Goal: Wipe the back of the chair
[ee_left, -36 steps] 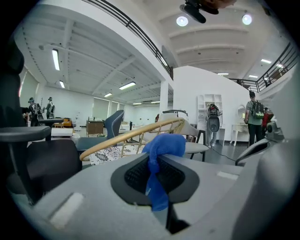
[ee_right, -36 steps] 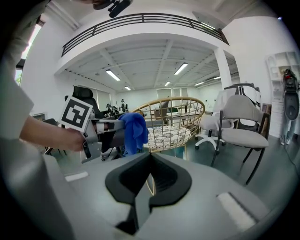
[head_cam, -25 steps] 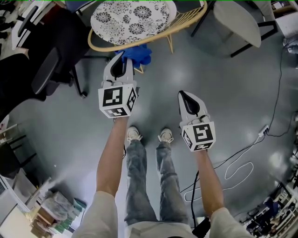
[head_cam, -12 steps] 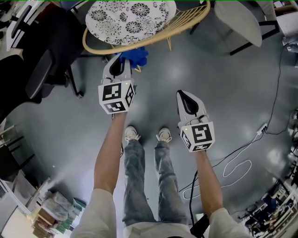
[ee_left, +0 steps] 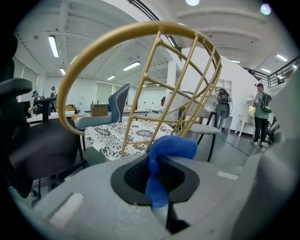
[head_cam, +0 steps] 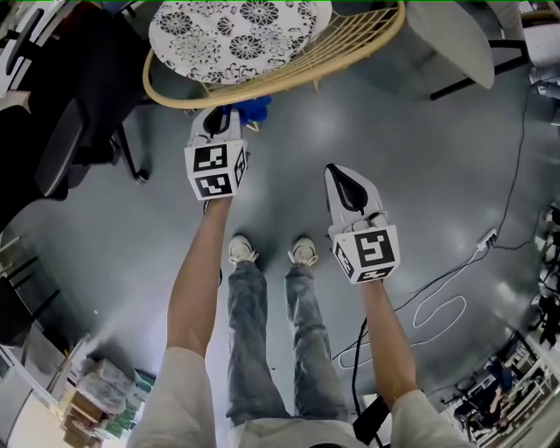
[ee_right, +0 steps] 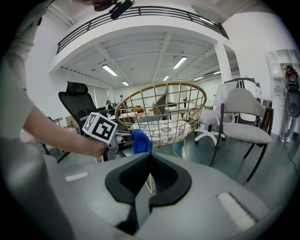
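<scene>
Directly ahead of the person stands a gold wire-frame chair with a curved basket back, its back turned toward them. Its thick rim sweeps from left to right across the top of the head view, and a round white cushion with a black floral pattern lies on the seat beyond it. The left gripper points forward at the left part of that back, just below the rim. Its claw is clamped on a crumpled blue cloth. The cloth's long axis runs along the claw: a narrow strip is pinched between the jaws, and a bunched end sticks out past the tips toward the gold wires. Whether the bunch touches the wires cannot be told; it sits right at them. The right gripper is held lower over the grey floor, well apart from the chair but aimed at it. Its claw is closed with nothing in it.
</scene>
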### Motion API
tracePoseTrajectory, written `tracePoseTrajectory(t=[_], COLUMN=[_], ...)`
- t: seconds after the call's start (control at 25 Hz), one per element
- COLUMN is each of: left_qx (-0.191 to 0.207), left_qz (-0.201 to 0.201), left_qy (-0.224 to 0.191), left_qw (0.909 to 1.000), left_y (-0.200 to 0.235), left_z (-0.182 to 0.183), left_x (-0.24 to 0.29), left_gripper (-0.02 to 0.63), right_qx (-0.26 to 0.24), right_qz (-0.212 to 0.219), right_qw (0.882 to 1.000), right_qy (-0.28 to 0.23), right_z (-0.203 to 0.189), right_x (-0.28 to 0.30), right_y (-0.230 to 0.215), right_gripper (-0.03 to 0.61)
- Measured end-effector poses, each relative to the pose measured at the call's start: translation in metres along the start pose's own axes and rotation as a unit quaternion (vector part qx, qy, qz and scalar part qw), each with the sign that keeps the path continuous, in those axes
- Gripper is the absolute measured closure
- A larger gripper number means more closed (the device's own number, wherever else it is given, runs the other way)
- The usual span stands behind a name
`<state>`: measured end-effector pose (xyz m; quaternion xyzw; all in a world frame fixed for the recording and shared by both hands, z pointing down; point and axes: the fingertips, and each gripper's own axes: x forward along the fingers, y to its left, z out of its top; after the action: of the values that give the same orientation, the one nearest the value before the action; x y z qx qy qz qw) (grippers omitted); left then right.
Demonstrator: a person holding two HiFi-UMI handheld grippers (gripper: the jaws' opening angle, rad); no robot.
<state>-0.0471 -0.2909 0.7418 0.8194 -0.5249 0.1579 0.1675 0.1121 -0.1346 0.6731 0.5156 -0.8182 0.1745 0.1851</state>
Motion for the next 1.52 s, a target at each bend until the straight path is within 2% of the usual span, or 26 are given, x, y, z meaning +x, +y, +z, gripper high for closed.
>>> tracePoseTrajectory(t=[0.28,0.6,0.88,1.12,1.52], left_qx=[0.006,0.015,0.005,-0.002,-0.024], left_qz=[0.000,-0.021,-0.030,-0.024,-0.010], left_qy=[0.018,-0.018,-0.055,-0.064,-0.097], left_qw=[0.9998,0.9995,0.9980,0.9976,0.9949], left_y=[0.006,-0.021,-0.054,-0.076,-0.096], left_z=[-0.015,0.000,0.012,0.022,0.053], left_x=[0.011,-0.032,-0.088,-0.132,-0.133], left_gripper=[0.592,0.592,0.592,0.592,0.592], right_qx=[-0.002,0.000,-0.003,0.000,-0.002], right_qz=[0.006,0.008,0.005,0.003,0.010], right_qw=[1.000,1.000,1.000,1.000,1.000], right_qy=[0.004,0.005,-0.003,-0.010,-0.011], right_z=[-0.001,-0.005,-0.002,0.001,0.004], right_x=[0.007,0.000,-0.009,-0.016,-0.023], right_y=[0.002,0.004,0.001,-0.005,-0.010], right_gripper=[0.577,0.575,0.575,0.575,0.575])
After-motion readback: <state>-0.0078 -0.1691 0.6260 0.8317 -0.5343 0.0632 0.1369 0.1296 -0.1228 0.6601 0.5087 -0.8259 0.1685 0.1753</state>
